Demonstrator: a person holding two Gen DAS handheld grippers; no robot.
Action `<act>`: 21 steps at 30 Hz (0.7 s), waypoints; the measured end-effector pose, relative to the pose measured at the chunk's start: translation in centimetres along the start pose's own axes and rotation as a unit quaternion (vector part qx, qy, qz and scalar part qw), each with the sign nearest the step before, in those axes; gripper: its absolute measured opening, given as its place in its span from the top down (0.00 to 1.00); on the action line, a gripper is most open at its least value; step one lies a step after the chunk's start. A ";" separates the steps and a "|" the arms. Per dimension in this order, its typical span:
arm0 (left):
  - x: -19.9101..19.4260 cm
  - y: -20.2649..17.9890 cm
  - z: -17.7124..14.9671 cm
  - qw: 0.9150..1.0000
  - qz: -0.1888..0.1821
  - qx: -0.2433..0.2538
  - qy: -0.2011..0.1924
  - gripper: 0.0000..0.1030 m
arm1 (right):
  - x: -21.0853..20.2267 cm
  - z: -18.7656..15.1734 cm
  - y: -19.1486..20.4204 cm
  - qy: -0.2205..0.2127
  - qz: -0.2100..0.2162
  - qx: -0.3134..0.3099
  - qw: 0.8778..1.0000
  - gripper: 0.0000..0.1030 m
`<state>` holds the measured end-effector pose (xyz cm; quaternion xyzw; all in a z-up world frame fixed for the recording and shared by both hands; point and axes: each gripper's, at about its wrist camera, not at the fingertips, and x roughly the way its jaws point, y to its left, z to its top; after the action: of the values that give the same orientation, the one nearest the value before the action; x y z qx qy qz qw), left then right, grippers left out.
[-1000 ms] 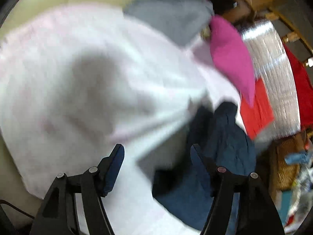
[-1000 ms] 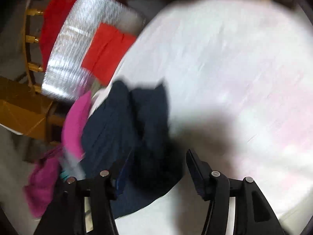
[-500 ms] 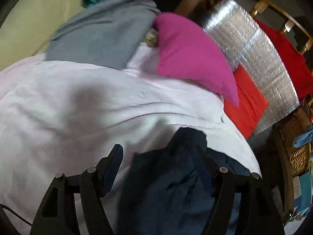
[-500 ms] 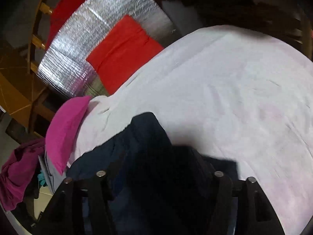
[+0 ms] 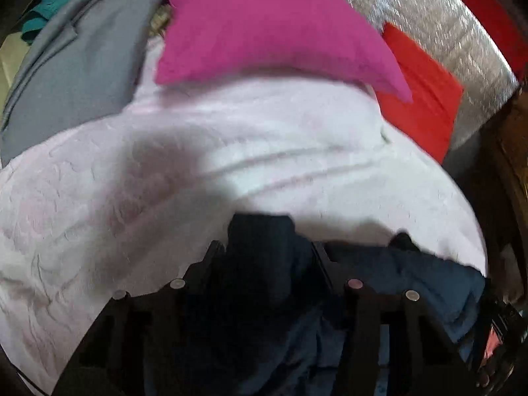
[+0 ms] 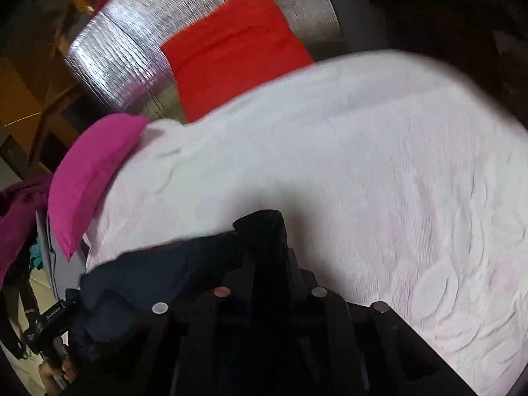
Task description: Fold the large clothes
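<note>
A dark navy garment [image 5: 412,280] hangs between my two grippers over a bed with a pale pink-white cover [image 5: 165,198]. My left gripper [image 5: 267,257] is shut on a bunched edge of the navy garment, which fills the gap between its fingers. In the right wrist view the same navy garment [image 6: 148,274] stretches to the left, and my right gripper [image 6: 264,247] is shut on another edge of it. The other hand-held gripper [image 6: 46,326] shows at the lower left of that view.
A magenta pillow [image 5: 270,29] and a grey garment [image 5: 76,66] lie at the head of the bed cover [image 6: 379,181]. A red cloth [image 6: 231,52] lies on a silver foil mat [image 6: 125,59] beside the bed. A maroon garment [image 6: 16,217] hangs at the left.
Both grippers closed on the navy garment, which lay loose on the bed a second ago, and lifted it. Both views have swung toward the pillow and the foil mat.
</note>
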<state>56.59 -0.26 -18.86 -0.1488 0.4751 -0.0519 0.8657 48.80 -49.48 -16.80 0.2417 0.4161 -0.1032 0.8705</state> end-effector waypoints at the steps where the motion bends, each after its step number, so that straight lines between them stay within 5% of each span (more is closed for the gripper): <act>1: 0.3 0.6 0.1 1.000 0.014 -0.006 -0.010 0.45 | -0.1 0.2 0.1 -0.012 -0.001 0.002 1.000 0.85; 3: 2.0 1.5 0.0 0.999 0.021 -0.023 0.012 0.39 | 0.6 0.3 0.0 -0.021 -0.013 0.014 1.000 0.85; 7: 2.2 2.1 -0.2 0.999 0.012 -0.038 0.025 0.35 | 4.5 -1.3 -1.3 0.050 -0.043 0.030 0.997 0.75; 10: -0.2 1.8 -0.2 0.999 0.023 -0.040 0.001 0.35 | 1.9 -1.0 -1.5 0.011 -0.054 0.053 0.997 0.47; 11: -1.0 1.7 -0.2 0.999 0.023 -0.041 -0.009 0.35 | 0.3 -1.0 -1.3 -0.021 -0.048 0.063 0.997 0.27; 12: -2.0 1.6 -0.2 0.999 0.024 -0.041 -0.023 0.35 | -1.2 -1.2 -1.1 -0.049 -0.039 0.065 0.996 0.23; 14: -4.7 0.7 -0.4 0.998 0.024 -0.033 -0.056 0.32 | -3.6 -1.4 0.7 -0.082 -0.015 0.035 0.996 0.23; 16: -7.1 -0.7 -1.2 0.996 0.018 -0.015 -0.084 0.28 | -4.7 -2.1 3.5 -0.081 0.013 -0.011 0.997 0.33; 18: -8.3 -2.2 -2.2 0.995 0.005 0.011 -0.096 0.25 | -4.4 -3.1 6.7 -0.054 0.038 -0.061 0.996 0.66; 21: -7.4 -5.5 -4.1 0.995 -0.010 0.073 -0.072 0.21 | -1.6 -5.4 10.7 0.003 0.072 -0.088 0.994 0.67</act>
<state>49.43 -4.66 -13.24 -0.0936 0.4046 -0.0843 0.9058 48.22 -37.57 -14.89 0.1938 0.4076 -0.0029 0.8923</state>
